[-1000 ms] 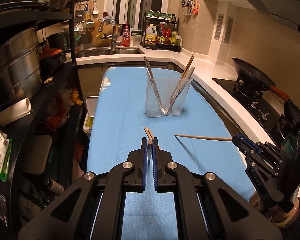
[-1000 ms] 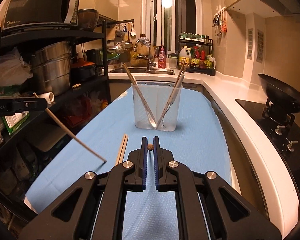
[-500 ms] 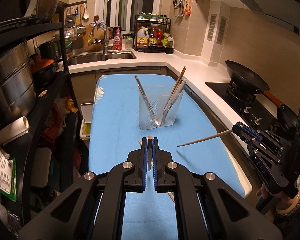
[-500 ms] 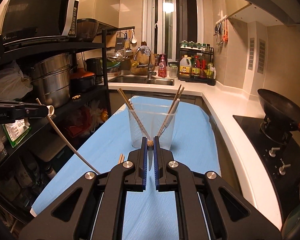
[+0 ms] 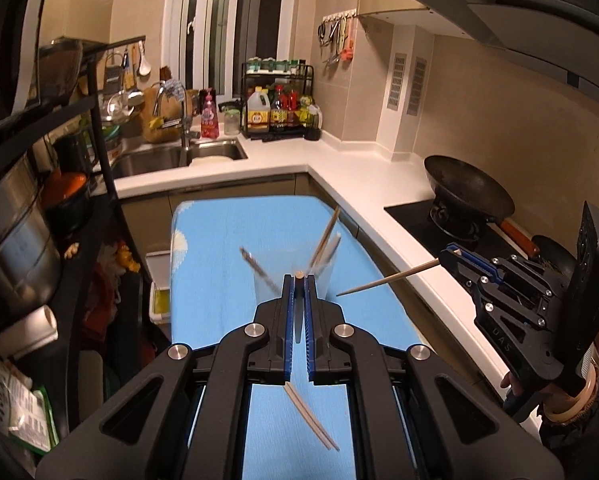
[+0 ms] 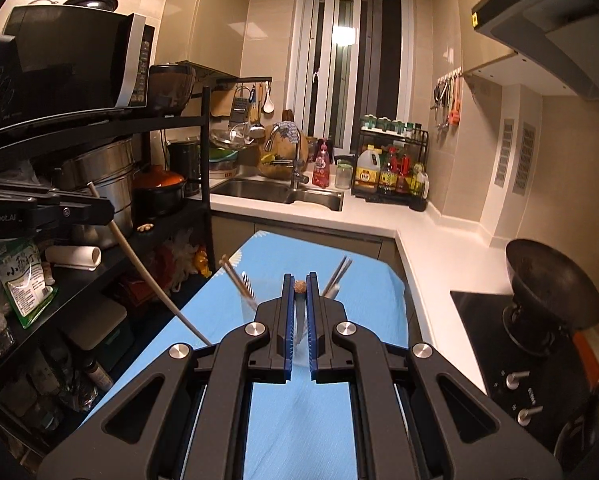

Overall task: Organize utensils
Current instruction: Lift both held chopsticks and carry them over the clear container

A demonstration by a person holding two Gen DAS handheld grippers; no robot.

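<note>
Left gripper [image 5: 299,280]: black frame, blue-lined fingers [image 5: 286,312] drawn nearly together, clamped on the butt end of a chopstick [image 5: 299,276] that points straight back at its camera. Held level, raised above the desk [image 5: 219,240]; from the right wrist view it enters at the far left edge.

Right gripper [image 6: 299,286]: same build, fingers [image 6: 311,320] closed on a second chopstick [image 6: 299,286], end-on to the lens. From the left wrist view it sits at the right, angled inward and slightly downward, with the person's hand [image 5: 555,396] wrapped under its handle, sleeve and wristband visible.
</note>
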